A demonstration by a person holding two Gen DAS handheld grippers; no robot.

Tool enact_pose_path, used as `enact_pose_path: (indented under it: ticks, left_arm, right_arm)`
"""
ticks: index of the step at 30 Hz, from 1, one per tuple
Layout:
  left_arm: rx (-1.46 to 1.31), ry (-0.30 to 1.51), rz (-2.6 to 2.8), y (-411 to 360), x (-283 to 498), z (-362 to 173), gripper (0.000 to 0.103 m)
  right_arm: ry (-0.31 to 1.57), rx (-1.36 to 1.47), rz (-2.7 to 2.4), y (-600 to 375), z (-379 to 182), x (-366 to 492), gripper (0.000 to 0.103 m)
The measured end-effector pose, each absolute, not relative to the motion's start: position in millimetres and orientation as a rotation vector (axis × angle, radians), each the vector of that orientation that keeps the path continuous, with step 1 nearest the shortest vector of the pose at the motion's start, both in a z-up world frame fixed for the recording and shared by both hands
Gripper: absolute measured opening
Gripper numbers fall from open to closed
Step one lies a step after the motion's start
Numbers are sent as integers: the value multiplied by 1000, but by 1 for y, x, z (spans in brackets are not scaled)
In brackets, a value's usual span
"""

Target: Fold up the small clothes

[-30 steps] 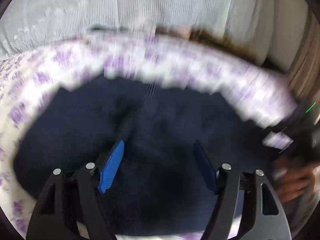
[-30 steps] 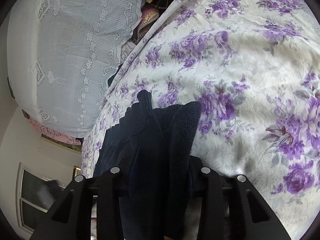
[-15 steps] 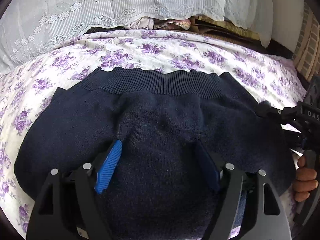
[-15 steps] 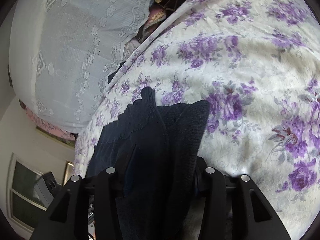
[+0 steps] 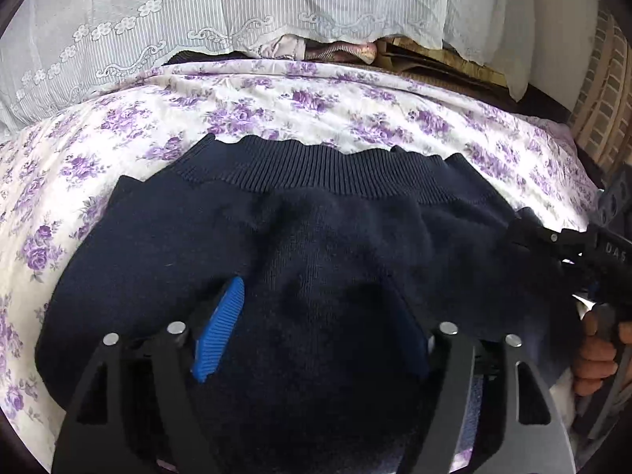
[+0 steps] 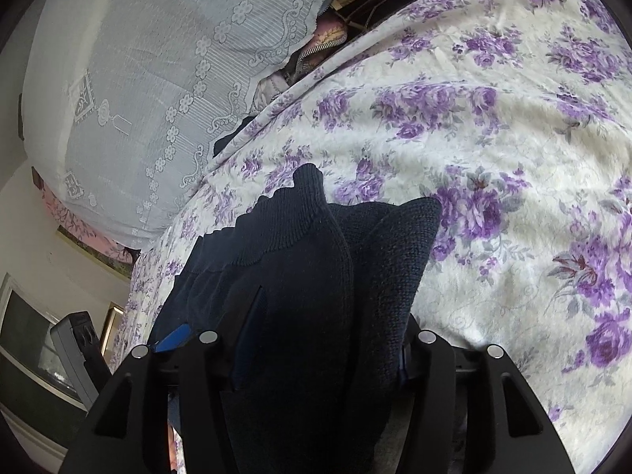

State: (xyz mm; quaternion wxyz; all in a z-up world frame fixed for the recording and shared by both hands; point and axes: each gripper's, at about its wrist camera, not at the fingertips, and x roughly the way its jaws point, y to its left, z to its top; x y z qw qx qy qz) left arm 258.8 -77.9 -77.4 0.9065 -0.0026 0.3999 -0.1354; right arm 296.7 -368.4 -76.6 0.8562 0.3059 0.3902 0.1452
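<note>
A navy knitted garment lies on the floral bedsheet, its ribbed hem toward the far side. My left gripper points down into its near part. The blue pads stand wide apart, with a hump of fabric between them. In the right wrist view my right gripper straddles the garment's folded right edge. Its jaws are opening, thick knit still fills the gap, and the left pad's face shows bare. A hand holds that gripper at the left view's right edge.
A white lace cover hangs over a heap of clothes behind the bed. A brick wall stands at the right. The flowered sheet spreads out beyond the garment on the right.
The left view was blurred by motion a second ago and is now steady over the garment. The right jaws have spread wider around the fold and rolled a little.
</note>
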Motion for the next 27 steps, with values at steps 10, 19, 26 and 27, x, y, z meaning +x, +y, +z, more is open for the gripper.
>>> enact_pose_path:
  ticks: [10, 19, 26, 27]
  left_arm:
    - [-34, 817, -360, -76, 254, -77, 90]
    - [-5, 815, -364, -81, 252, -76, 93]
    - [-40, 816, -382, -78, 253, -74, 93]
    - [-46, 816, -385, -77, 254, -73, 93]
  right_arm:
    - [798, 640, 273, -370, -77, 292, 36]
    - [777, 671, 250, -377, -79, 285, 18]
    - [741, 585, 249, -344, -39, 277, 18]
    - [746, 572, 250, -338, -35, 277, 18]
